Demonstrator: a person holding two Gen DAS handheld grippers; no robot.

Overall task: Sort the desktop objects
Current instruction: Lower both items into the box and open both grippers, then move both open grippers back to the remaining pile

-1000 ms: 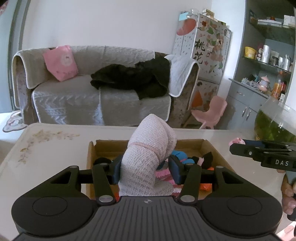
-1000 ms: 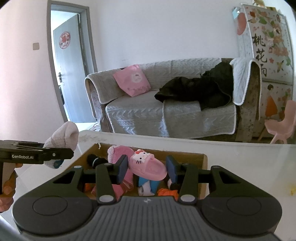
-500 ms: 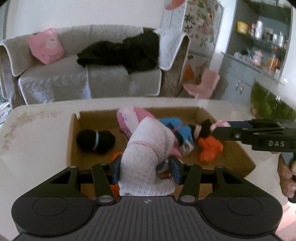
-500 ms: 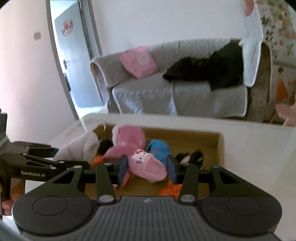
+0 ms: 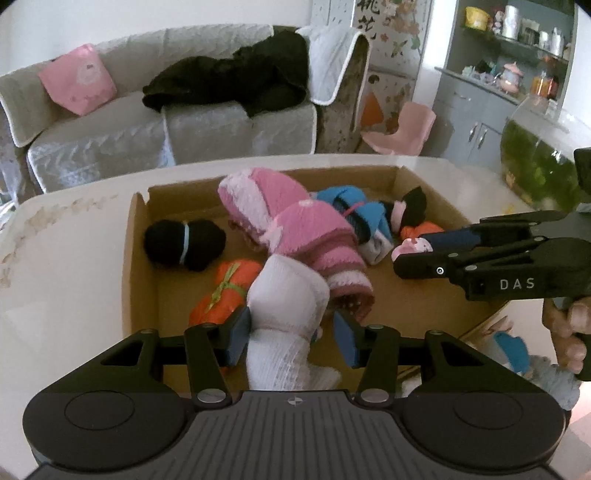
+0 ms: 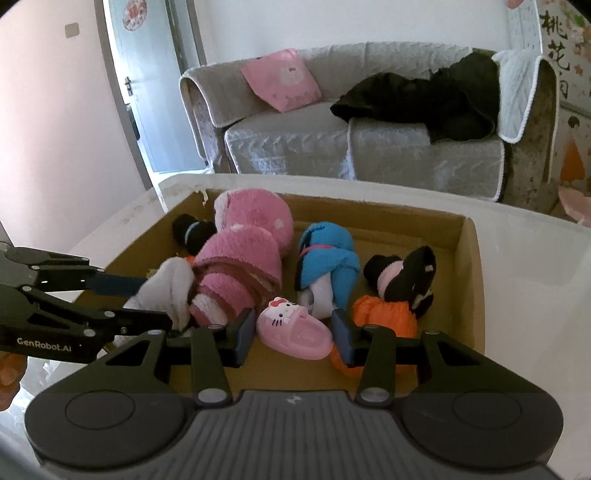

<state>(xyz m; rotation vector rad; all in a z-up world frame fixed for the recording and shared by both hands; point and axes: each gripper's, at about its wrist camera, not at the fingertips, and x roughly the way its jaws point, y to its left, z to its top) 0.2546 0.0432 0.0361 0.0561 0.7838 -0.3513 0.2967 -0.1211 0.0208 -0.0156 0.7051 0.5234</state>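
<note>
While the left gripper (image 5: pixel 291 334), jaws closing on the white sock roll (image 5: pixel 286 306), and the right gripper (image 6: pixel 293 334), clamping the pink slipper (image 6: pixel 293 328), are hovering over the cardboard box (image 6: pixel 467 280), early release is risking misplacement.

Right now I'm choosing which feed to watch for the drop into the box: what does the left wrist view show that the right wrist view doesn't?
Only the left wrist view shows the fish tank, the grey cabinet shelves and the orange sock roll at the box's near left.

Only the right wrist view shows the doorway and the pink cat slipper's face.

Both show the cardboard box, the pink fuzzy socks, the blue roll and the sofa.
</note>
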